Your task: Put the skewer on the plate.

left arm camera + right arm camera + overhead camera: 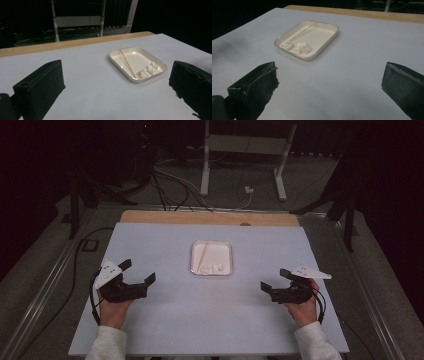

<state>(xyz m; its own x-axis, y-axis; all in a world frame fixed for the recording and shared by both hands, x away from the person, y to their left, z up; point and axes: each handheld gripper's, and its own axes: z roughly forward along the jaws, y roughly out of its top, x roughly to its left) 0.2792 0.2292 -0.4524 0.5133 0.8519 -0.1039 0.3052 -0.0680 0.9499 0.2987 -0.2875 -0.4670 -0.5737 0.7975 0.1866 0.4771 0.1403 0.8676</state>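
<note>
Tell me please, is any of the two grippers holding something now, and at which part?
Nothing is held. The left gripper and the right gripper are both open over the table, apart from the tray with its stick.

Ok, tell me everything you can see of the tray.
The tray is a shallow, glossy cream rectangle with rounded corners and a low raised rim, flat on the table's middle. A thin wooden stick lies slanted inside, one end on the rim. Three small white lumps sit along its near edge. Neither claw touches it.

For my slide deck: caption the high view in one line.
Two open hand-held grippers, left gripper and right gripper, flank a white tray holding a thin wooden stick and small white pieces.
</note>
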